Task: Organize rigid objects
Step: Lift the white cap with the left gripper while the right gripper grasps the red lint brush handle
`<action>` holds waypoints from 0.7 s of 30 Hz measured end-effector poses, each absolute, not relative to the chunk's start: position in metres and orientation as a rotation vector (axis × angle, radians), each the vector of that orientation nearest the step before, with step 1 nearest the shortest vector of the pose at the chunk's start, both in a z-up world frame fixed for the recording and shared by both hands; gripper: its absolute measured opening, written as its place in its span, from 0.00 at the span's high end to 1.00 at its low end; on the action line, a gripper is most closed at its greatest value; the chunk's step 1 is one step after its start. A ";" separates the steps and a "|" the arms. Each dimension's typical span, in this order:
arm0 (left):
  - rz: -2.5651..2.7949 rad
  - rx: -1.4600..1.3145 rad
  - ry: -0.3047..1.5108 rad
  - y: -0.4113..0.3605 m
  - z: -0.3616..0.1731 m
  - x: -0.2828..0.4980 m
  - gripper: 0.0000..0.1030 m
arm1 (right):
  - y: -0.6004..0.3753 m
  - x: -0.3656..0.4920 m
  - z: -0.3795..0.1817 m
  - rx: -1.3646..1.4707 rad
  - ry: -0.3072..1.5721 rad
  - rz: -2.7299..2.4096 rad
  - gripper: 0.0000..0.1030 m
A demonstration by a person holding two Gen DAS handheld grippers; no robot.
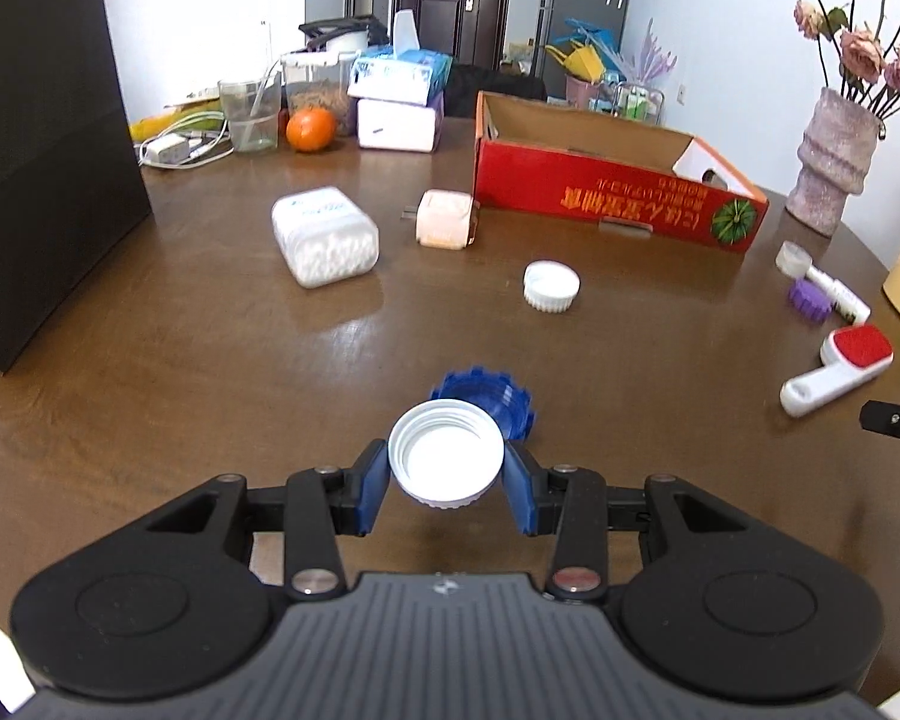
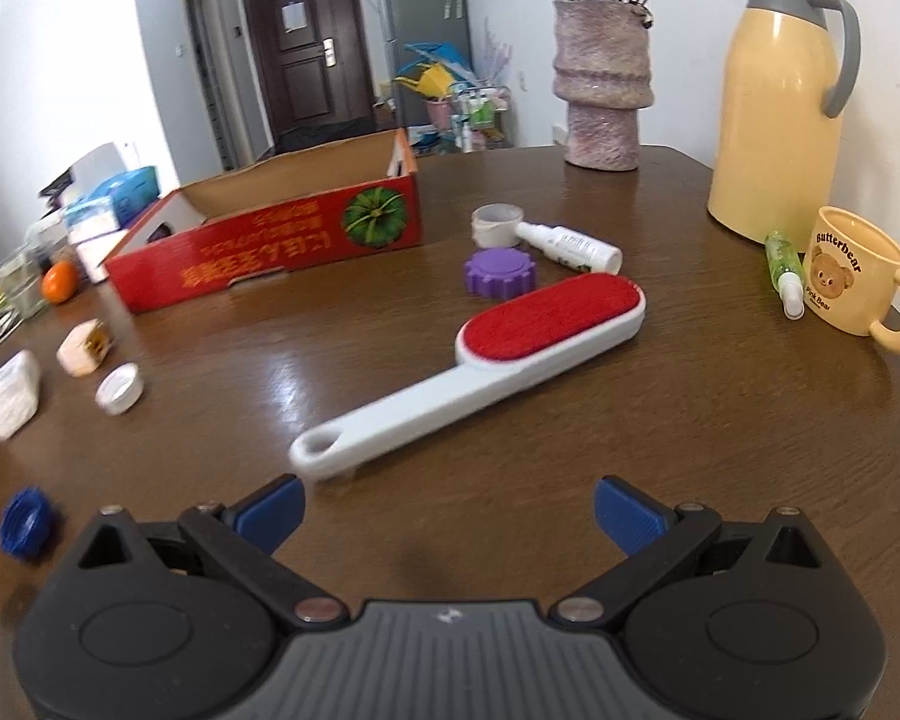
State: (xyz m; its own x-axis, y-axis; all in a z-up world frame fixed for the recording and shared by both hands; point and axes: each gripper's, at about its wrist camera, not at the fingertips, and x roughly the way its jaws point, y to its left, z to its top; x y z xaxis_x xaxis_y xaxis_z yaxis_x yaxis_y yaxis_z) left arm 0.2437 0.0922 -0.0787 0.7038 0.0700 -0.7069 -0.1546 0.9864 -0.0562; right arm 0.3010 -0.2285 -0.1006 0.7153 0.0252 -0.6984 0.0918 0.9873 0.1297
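My left gripper [image 1: 446,483] is shut on a white screw cap [image 1: 446,459], held hollow side up above the brown table [image 1: 210,360]. Just beyond it a blue toothed cap [image 1: 504,402] lies on the table; the right wrist view shows the blue toothed cap [image 2: 23,522] at the far left. My right gripper [image 2: 448,513] stands open with nothing between its fingers, just short of the handle of a red and white lint brush [image 2: 480,360]. An open red cardboard box [image 1: 618,204] sits at the back; the box [image 2: 270,240] also shows on the right side. Another white cap [image 1: 551,285] lies in front of it.
On the table lie a cotton swab box [image 1: 324,237], a pale plug adapter [image 1: 444,219], a purple toothed cap [image 2: 501,273], a small spray bottle [image 2: 570,246], a green spray bottle [image 2: 786,273], a yellow mug [image 2: 858,276], a yellow thermos [image 2: 780,108], a vase [image 2: 603,90], and a black bag [image 1: 42,150].
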 end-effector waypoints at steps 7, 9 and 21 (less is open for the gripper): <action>0.117 -0.113 0.741 0.087 -0.070 0.268 0.60 | -0.238 0.339 -0.109 0.177 0.766 -0.107 0.01; 0.114 -0.111 0.729 0.086 -0.067 0.277 0.60 | -0.240 0.349 -0.114 0.187 0.775 -0.126 0.02; 0.123 -0.113 0.717 0.086 -0.068 0.305 0.60 | -0.250 0.402 -0.136 0.190 0.789 -0.269 0.08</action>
